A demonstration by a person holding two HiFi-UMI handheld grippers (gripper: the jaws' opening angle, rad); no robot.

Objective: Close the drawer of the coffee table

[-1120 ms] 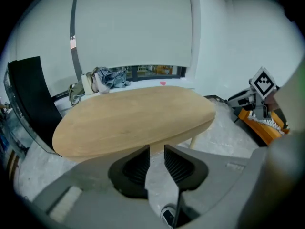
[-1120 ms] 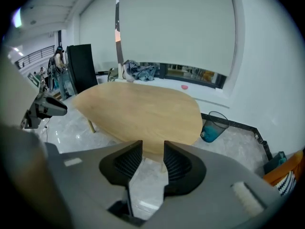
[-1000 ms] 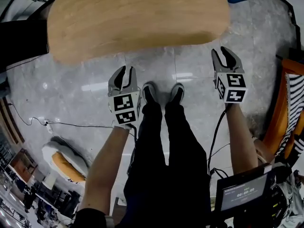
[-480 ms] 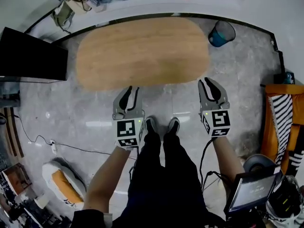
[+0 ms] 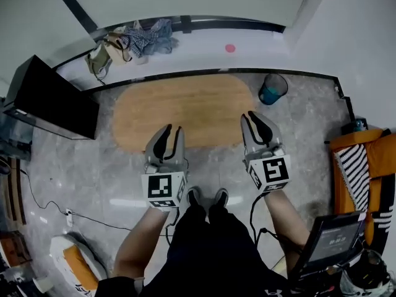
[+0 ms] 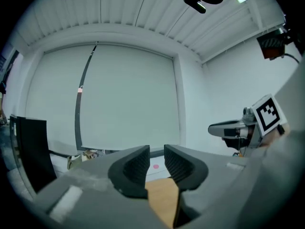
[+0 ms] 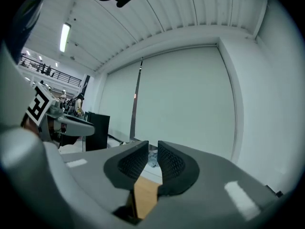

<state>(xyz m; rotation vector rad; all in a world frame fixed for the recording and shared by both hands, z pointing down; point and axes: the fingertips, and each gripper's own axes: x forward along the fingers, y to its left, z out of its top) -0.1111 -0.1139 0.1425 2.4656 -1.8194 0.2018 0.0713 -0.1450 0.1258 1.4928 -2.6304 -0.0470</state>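
The oval wooden coffee table stands on the grey stone floor ahead of the person's feet; no drawer shows from above. My left gripper is held high over the table's near edge, open and empty. My right gripper hangs beside it on the right, its jaws closing with nothing between them. In the left gripper view the left gripper points level at the pale far wall, a strip of table top below. The right gripper faces the same wall in the right gripper view.
A black screen stands left of the table. A teal bin sits at its right end. Clothes lie on the ledge behind. An orange striped chair and a tablet are at right. A cable crosses the floor.
Both grippers have risen and tipped from pointing down to pointing level. The table now looks smaller and farther below. The right jaws have narrowed.
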